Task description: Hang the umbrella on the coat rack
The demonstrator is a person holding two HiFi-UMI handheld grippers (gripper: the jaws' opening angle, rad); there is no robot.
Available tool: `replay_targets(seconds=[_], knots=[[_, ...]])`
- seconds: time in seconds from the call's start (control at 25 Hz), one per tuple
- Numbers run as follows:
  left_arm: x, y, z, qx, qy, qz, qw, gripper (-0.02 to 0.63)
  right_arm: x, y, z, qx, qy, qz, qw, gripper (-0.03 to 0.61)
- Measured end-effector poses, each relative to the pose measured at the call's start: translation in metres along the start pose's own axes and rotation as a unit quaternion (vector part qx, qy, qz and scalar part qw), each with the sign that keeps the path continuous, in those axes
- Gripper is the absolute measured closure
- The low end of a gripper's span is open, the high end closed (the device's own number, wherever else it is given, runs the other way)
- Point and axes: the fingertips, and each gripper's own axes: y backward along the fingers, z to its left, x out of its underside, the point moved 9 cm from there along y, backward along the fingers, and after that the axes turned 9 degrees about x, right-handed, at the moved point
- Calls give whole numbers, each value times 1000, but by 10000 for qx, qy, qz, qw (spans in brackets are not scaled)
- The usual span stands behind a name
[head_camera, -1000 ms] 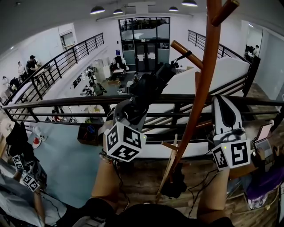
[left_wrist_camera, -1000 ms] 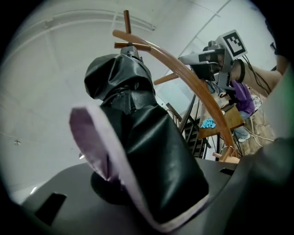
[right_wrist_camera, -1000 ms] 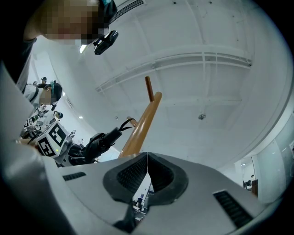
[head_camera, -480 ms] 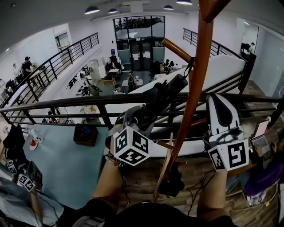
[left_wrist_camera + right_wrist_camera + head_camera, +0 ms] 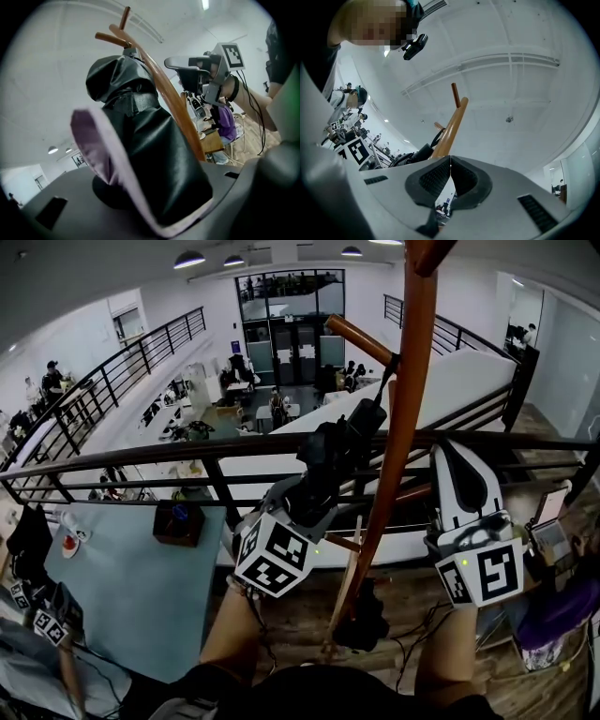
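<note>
The wooden coat rack rises through the middle of the head view, with a slanting peg near its top. My left gripper is shut on a folded black umbrella, which points up at that peg. The umbrella's strap lies over the peg beside the pole. In the left gripper view the umbrella fills the jaws and shows a pale lilac fold, with the coat rack just behind it. My right gripper stands just right of the pole, shut and holding nothing; its pads meet.
A black metal railing runs across behind the rack, with a drop to a lower floor beyond it. Lower pegs stick out of the pole near my arms. A desk with a laptop stands at the right. Another person's grippers show at the lower left.
My left gripper has moved right and down with the umbrella, bringing it closer to the pole. The strap now sits on the peg. The right gripper has hardly moved.
</note>
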Motion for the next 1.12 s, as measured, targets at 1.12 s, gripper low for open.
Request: replay_targets(seconds=[1.12], knots=[[-15, -17, -55, 264, 816, -1085, 9904, 364, 22, 47, -4, -377, -501, 352, 9974, 548]])
